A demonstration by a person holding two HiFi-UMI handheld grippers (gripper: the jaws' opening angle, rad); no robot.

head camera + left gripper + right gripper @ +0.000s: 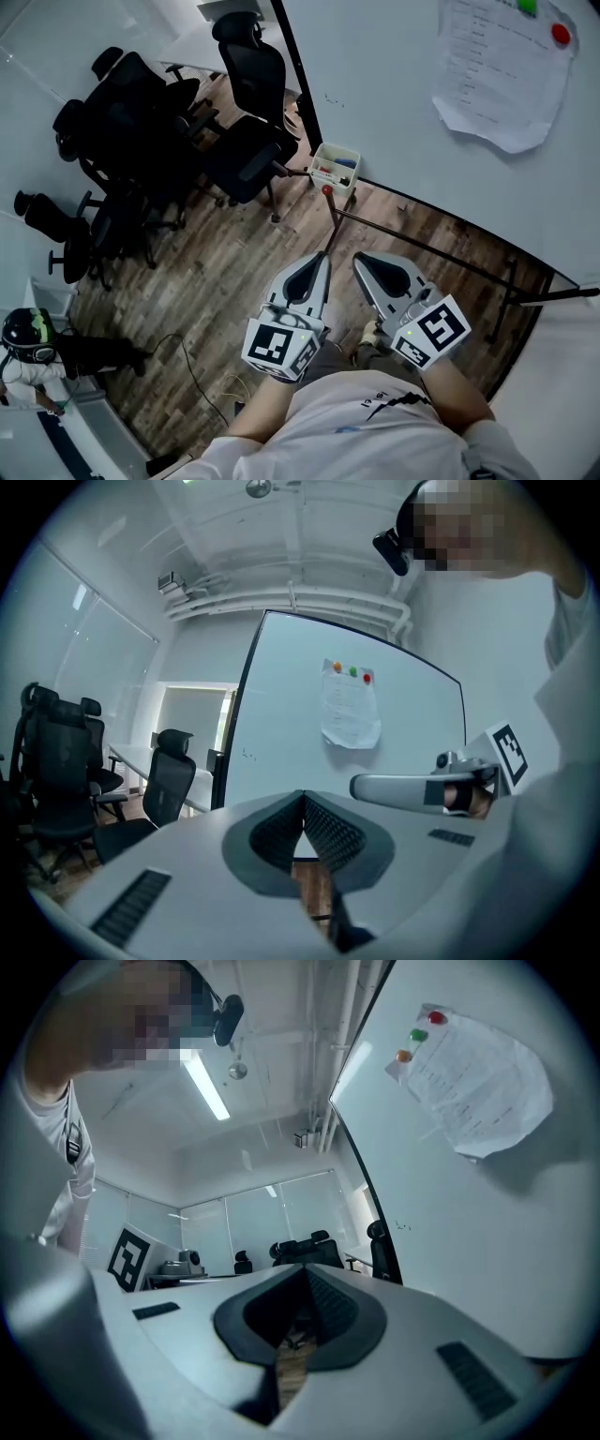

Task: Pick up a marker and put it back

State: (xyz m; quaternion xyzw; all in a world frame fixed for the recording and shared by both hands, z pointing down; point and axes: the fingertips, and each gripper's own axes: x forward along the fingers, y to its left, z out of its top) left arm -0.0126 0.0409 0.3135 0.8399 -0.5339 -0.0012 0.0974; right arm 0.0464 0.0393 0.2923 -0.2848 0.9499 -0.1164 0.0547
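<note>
While left tongs (324,254), right tongs (360,259) closed, empty, tray (339,150) beside whiteboard (403,112).

The left gripper (322,258) and right gripper (360,261) are held side by side just ahead of the person's chest, pointing roughly level. Each has its jaws pressed together with nothing between them. Both forearms are bent close to the body.

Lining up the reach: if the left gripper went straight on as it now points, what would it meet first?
Most likely the whiteboard, low down near its marker tray. Nothing shows in between, though depth is hard to judge.
</note>
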